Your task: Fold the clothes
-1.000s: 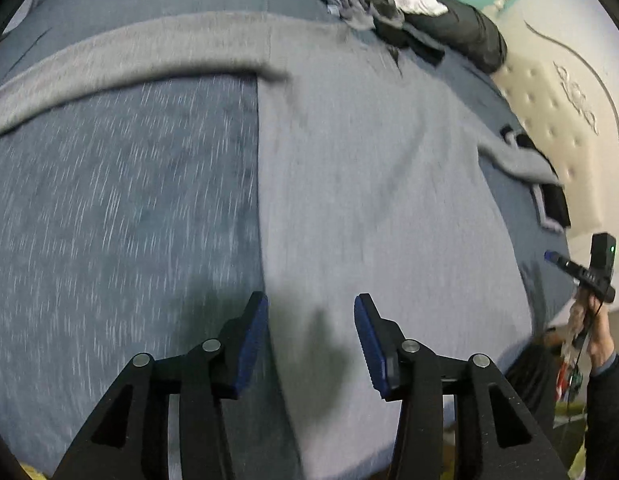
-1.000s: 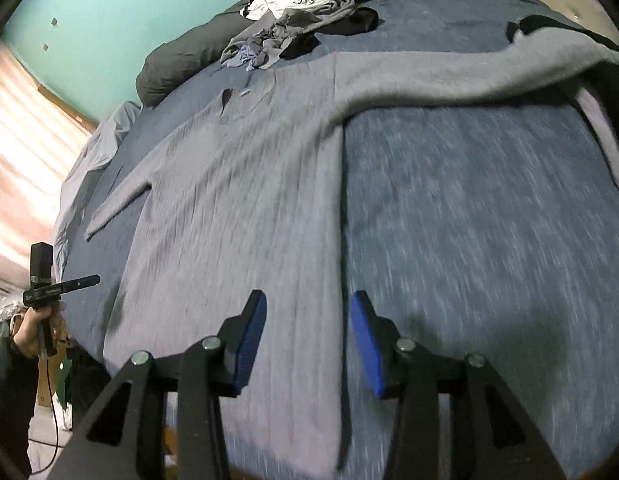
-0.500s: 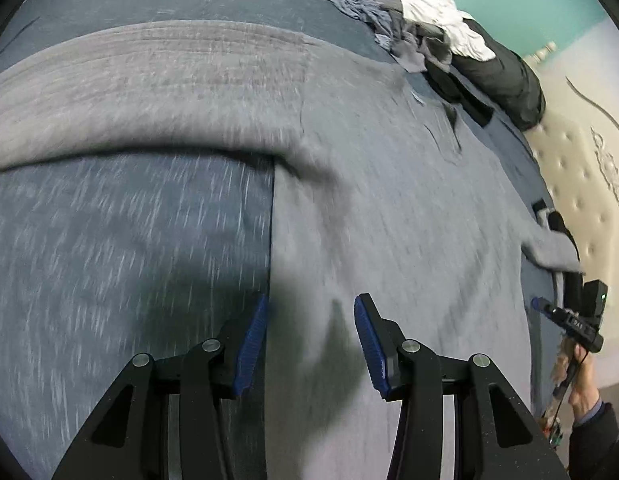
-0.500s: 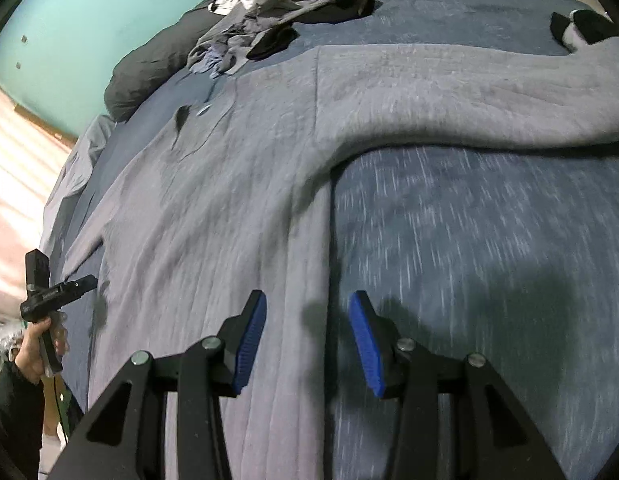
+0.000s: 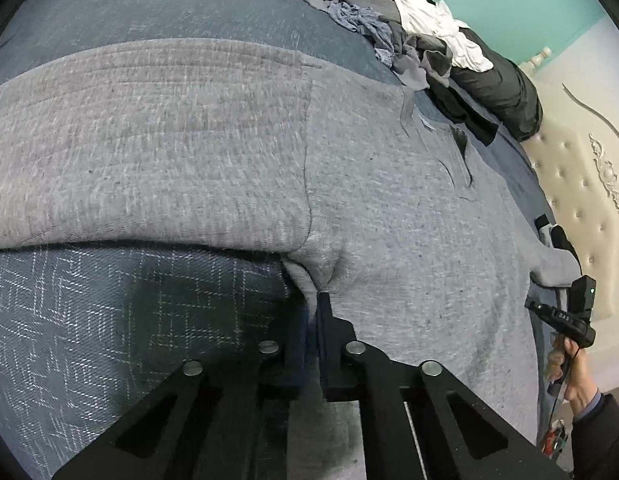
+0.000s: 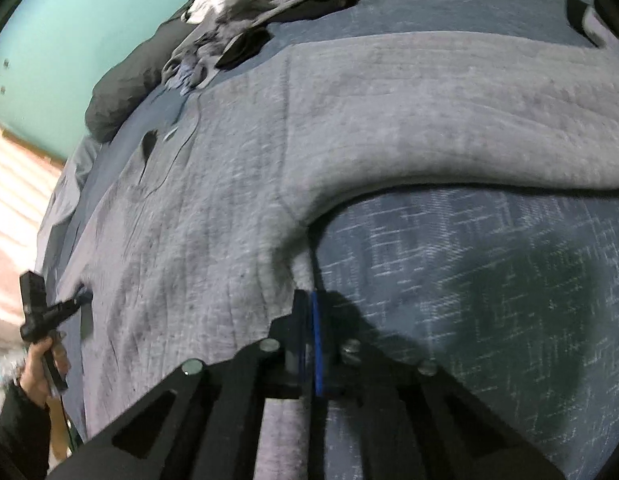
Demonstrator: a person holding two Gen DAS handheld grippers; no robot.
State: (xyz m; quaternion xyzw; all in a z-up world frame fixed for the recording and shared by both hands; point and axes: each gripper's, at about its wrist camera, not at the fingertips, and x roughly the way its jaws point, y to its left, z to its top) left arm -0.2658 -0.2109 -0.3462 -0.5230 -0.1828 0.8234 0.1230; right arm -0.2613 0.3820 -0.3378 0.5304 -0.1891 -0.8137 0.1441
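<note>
A grey long-sleeved sweater [image 5: 389,208] lies spread flat on the blue bedspread [image 5: 89,320], sleeves stretched out to both sides. My left gripper [image 5: 313,300] is shut on the sweater's side edge just below the left armpit, where the cloth puckers. In the right wrist view the same sweater [image 6: 229,220] fills the left half, and my right gripper [image 6: 307,300] is shut on its side edge just under the other armpit. One sleeve [image 6: 469,120] runs off to the right above the bedspread [image 6: 489,280].
A heap of loose clothes [image 5: 409,28] and a dark pillow [image 5: 501,88] lie at the far end of the bed. A padded cream headboard [image 5: 581,208] stands at the right. A person's hand holding a black handle appears at each view's edge [image 5: 569,320] [image 6: 41,320].
Both grippers have moved forward along the sweater's sides to the armpits and gone from open to shut, pinching the fabric edges.
</note>
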